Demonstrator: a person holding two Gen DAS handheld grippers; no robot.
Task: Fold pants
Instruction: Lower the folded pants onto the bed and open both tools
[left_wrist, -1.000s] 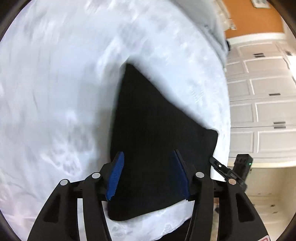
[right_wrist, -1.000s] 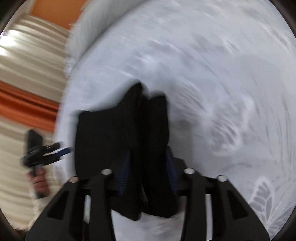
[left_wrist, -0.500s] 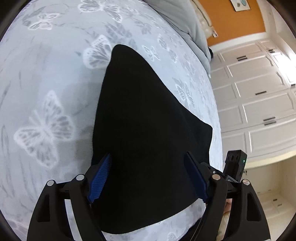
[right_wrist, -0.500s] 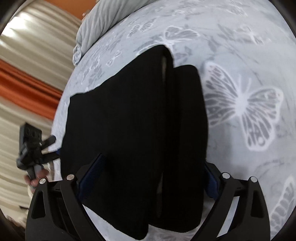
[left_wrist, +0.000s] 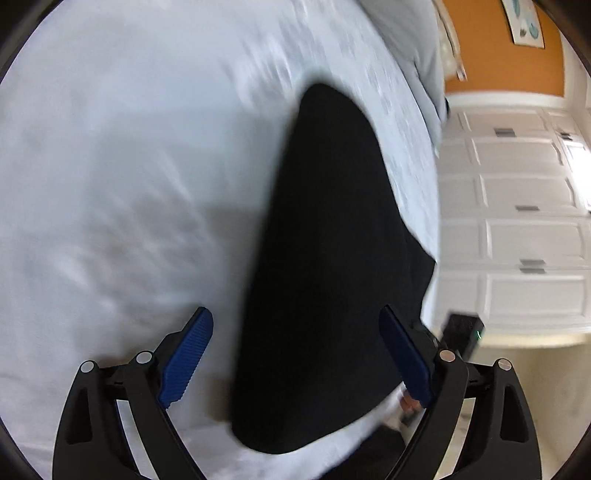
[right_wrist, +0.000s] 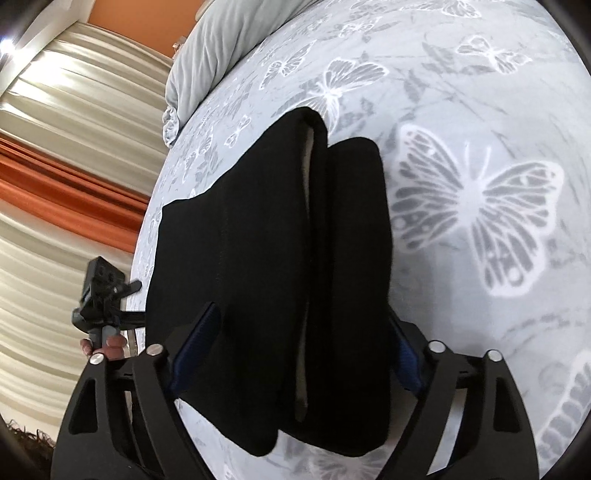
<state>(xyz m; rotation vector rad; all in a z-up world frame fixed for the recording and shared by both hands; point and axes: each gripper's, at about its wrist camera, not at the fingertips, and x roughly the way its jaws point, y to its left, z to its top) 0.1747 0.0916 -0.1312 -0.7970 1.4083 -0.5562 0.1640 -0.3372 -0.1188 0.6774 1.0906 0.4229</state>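
Both grippers have let go of the pants (right_wrist: 273, 258) since a second ago, when their pads were close in on the black cloth. Now the pants lie folded on the bed (right_wrist: 480, 92), near its edge.

Much of the left view is blurred, so the butterfly print on the sheet cannot be made out there. Black cloth hides part of the right gripper's blue pads (right_wrist: 404, 354) in its own view. The near end of the pants is cut off by the arms of both tools.

Left gripper (left_wrist: 295, 354) stands wide, and its jaws have just been opening. One pad is over bare sheet and the other is over the cloth, and neither presses on it.

Right gripper (right_wrist: 301, 350) is also wide, though its jaws have just been closing a little. Folded pants lie between its pads; they do not seem to squeeze them.

A hand (right_wrist: 105, 345) holds the left tool beside the bed.
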